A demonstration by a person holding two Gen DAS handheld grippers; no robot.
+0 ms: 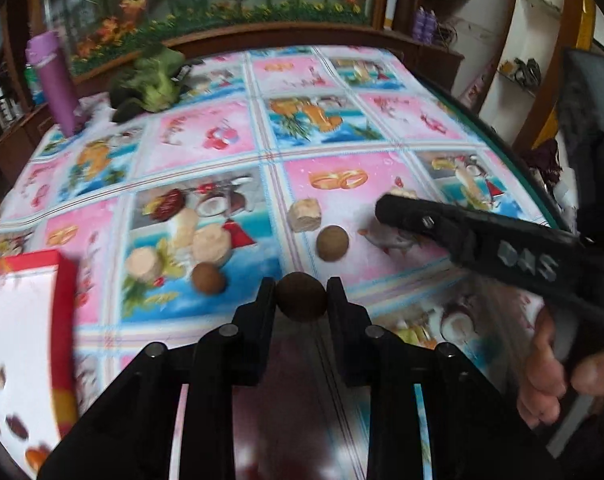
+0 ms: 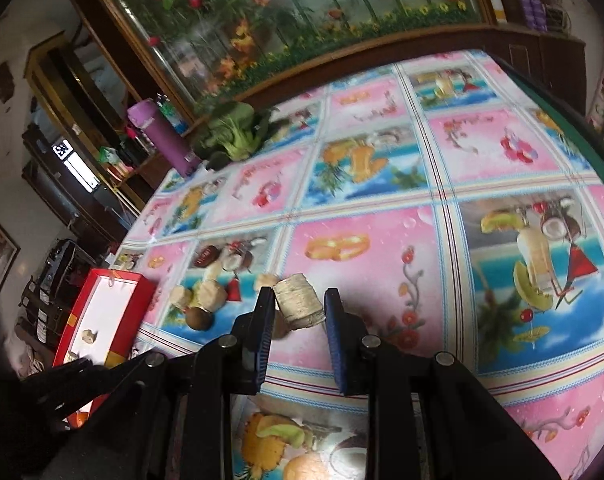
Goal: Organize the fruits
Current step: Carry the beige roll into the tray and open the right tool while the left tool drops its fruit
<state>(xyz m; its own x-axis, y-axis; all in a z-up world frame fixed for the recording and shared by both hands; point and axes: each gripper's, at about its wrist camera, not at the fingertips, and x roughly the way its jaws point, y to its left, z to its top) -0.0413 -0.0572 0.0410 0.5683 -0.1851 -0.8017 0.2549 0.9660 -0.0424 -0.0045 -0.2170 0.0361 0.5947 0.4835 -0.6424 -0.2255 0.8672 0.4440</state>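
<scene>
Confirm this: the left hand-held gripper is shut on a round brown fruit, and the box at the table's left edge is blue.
Not quite. The left hand-held gripper is shut on the round brown fruit, but the box is red with a white inside, as the left wrist view shows.

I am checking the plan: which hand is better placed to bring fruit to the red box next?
Left. The left gripper already pinches a round brown fruit, and the red box lies on its side.
</scene>
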